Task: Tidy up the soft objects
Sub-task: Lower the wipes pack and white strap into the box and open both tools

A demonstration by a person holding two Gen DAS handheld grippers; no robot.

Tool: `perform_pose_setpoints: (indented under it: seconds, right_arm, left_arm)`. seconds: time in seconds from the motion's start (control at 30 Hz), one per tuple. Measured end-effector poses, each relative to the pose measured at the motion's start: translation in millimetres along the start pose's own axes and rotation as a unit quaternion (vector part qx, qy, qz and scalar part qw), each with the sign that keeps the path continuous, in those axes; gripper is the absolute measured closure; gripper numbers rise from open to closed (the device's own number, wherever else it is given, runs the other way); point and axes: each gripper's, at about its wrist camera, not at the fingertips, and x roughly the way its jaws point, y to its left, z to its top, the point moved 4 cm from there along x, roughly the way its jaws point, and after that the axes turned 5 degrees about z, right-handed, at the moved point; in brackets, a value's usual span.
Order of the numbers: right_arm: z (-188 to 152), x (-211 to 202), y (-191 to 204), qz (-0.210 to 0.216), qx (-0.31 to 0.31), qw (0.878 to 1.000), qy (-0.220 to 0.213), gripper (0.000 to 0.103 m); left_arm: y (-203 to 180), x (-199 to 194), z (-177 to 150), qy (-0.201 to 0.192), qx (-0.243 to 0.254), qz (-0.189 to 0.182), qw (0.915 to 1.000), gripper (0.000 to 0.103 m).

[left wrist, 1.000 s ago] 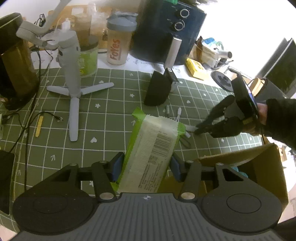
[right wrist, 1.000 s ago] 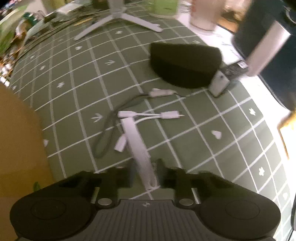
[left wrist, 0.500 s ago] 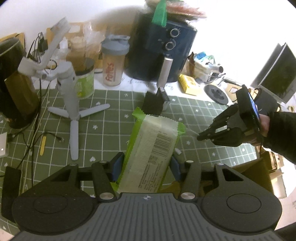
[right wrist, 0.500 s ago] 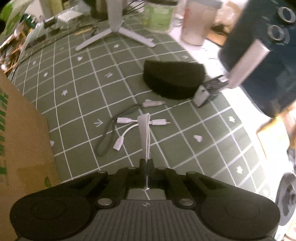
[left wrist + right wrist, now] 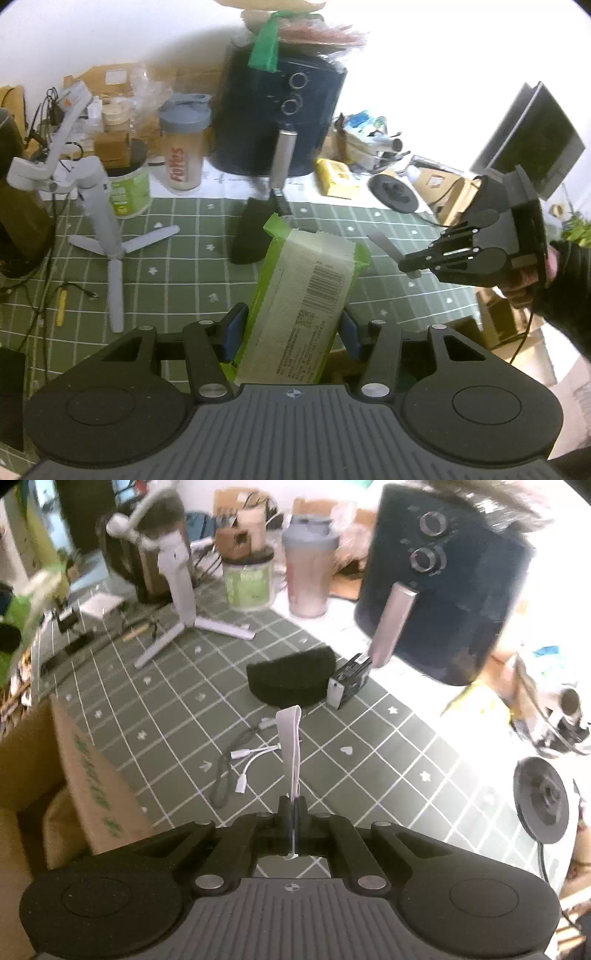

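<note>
My left gripper (image 5: 290, 332) is shut on a green and white soft pack (image 5: 306, 291) with a barcode, held up above the green grid mat (image 5: 177, 266). In the right wrist view my right gripper (image 5: 291, 808) is shut on a thin white strip (image 5: 290, 734) that sticks out forward, clear of the mat. The left wrist view shows that right gripper (image 5: 404, 264) at the right, held in a person's hand, with the strip (image 5: 384, 243) in its tips. An open cardboard box (image 5: 74, 757) stands at the lower left of the right wrist view.
A black pouch (image 5: 291, 679) and loose white cables (image 5: 251, 760) lie on the mat. A dark air fryer (image 5: 280, 122), a shaker bottle (image 5: 183, 147), a green tub (image 5: 127, 192) and a white tripod stand (image 5: 107, 221) stand behind and to the left.
Both grippers have risen above the mat. The right gripper closed fully on the white strip and lifted it off the mat, leaving the cables there. The left still holds the pack.
</note>
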Motion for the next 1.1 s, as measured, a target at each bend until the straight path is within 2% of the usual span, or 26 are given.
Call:
perform_pose_setpoints:
  seconds: [0.17,0.37,0.8,0.87,0.97,1.1]
  right_arm:
    - [-12.8,-30.2,6.8,-0.005,0.025,0.999,-0.027,0.1]
    - [-30.1,-63.6,22.1,-0.003,0.053,0.997,-0.06,0.1]
    - [-66.2,-103.2,55.4,0.013,0.111,0.989,-0.094,0.1]
    - [-71.8,-106.3,60.4,0.01,0.117,0.989,-0.094,0.1]
    - [-81.9,-109.8,66.5,0.012,0.137,0.986,-0.093,0.1]
    - [-94.6,-113.0,77.3,0.012,0.163,0.982,-0.09,0.1]
  left_arm:
    - [-14.3,-2.4,-1.6,0.006,0.0,-0.012,0.9999,0.052]
    - [-35.5,-2.8,-9.8,0.016,0.023,-0.032,0.9991,0.052]
    - [-78.9,-3.8,-35.6,0.037,0.118,-0.064,0.9903,0.051]
    - [-83.6,-1.7,-42.0,0.042,0.128,-0.066,0.9887,0.047]
    - [-85.2,0.1,-49.5,0.049,0.123,-0.054,0.9897,0.032]
    - [-85.4,-1.5,-61.2,0.054,0.111,-0.034,0.9918,0.03]
